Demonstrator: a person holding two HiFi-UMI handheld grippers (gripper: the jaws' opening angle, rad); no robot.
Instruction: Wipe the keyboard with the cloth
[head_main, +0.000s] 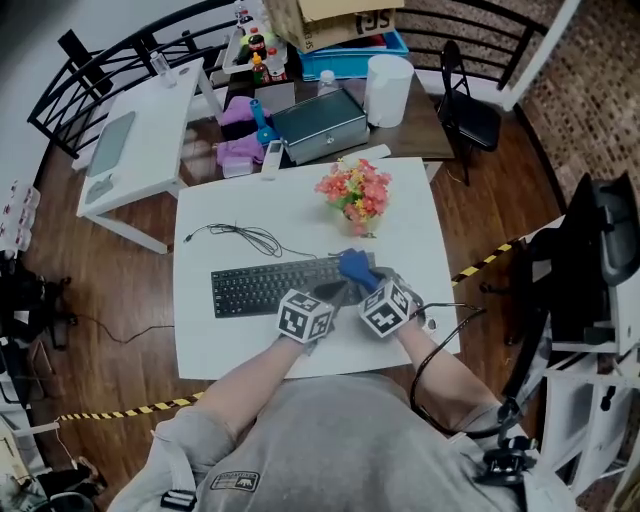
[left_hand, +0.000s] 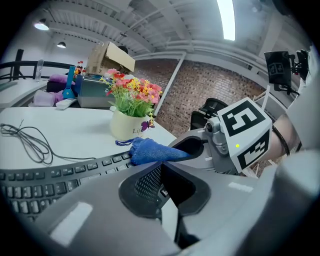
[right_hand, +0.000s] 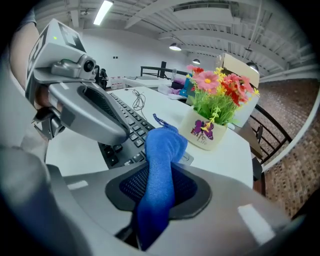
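A black keyboard (head_main: 262, 286) lies across the white table (head_main: 215, 340). At its right end a blue cloth (head_main: 353, 267) rests on the keys. My right gripper (head_main: 366, 283) is shut on that cloth. In the right gripper view the cloth (right_hand: 162, 150) runs up between the jaws of the right gripper (right_hand: 157, 186) and bunches on the keyboard (right_hand: 127, 125). My left gripper (head_main: 333, 293) sits just left of the cloth, over the keys. Seen in its own view, the left gripper (left_hand: 160, 167) has its jaws together with nothing in them, and the cloth (left_hand: 150, 151) lies just ahead.
A pot of flowers (head_main: 355, 197) stands right behind the keyboard's right end. The keyboard's cable (head_main: 240, 236) loops on the table at the back left. Behind the table are a grey metal box (head_main: 320, 125), a white cylinder (head_main: 388, 88) and a white side table (head_main: 140, 140).
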